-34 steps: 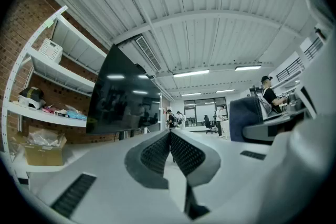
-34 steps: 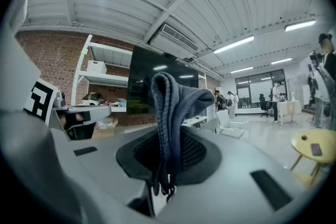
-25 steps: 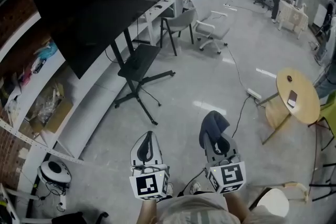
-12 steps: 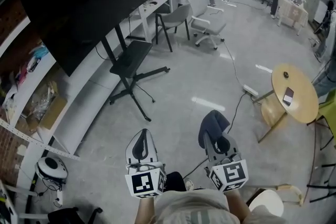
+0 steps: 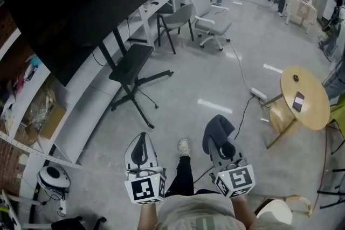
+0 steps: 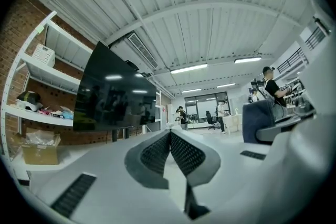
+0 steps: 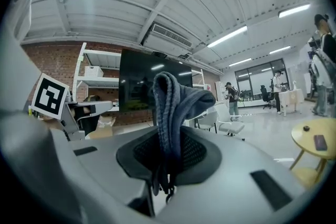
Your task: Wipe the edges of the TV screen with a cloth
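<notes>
Right gripper [image 5: 222,146] clamps the cloth [image 5: 218,128]; left gripper [image 5: 141,143] jaws together, seemingly empty.

left hand-held gripper [image 5: 141,141]: pale grey shell, dark ribbed pads, near end carries a marker cube [image 5: 144,190] — black-and-white squares, white border | right hand-held gripper [image 5: 222,144]: same grey build, same kind of cube | worn: light grey-beige top [image 5: 199,218], dark trousers [image 5: 183,175], white shoe [image 5: 184,146]
</notes>
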### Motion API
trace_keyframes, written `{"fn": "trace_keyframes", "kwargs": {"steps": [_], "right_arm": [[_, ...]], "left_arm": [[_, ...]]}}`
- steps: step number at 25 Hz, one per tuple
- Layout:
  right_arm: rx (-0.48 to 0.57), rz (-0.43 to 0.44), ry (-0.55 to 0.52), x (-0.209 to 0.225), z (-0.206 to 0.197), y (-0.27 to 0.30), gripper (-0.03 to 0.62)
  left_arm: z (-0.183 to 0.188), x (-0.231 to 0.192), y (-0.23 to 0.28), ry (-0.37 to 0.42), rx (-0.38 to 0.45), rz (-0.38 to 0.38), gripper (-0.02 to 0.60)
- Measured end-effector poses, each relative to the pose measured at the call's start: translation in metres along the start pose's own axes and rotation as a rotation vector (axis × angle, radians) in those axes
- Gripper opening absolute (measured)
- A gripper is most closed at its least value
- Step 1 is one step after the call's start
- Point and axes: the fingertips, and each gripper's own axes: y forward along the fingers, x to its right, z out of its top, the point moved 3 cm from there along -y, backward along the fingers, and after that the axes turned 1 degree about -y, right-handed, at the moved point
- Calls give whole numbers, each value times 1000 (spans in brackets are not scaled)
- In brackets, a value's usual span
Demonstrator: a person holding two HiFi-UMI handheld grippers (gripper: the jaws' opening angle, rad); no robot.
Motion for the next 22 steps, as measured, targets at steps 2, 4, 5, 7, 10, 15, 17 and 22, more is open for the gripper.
{"fn": "trace_keyframes", "kwargs": {"steps": [2,4,5,7,10,15,17,22], "right_arm": [[2,22,-12,-1,-5,19,64],[-9,40,-18,0,-12,40,64],[-14,47,-15,1,-15,51,64],[-17,66,-15,3,-17,74,64],[-7,92,-57,11,-4,119,64],[18,107,-103,36,27,222,64],[28,127,-103,43,41,269,64],[103,200,-148,48,88,372,64]], "left_arm": [[-7,-6,13,1,0,5,14],[-16,-13,31,4,-8,10,14],[-22,-18,41,5,-11,16,14],[-29,-31,66,6,-12,32,14],[-23,-54,114,7,8,53,14],[-7,-86,216,35,48,60,14],[1,-103,257,43,58,72,14],[29,-139,336,49,133,102,14]]}}
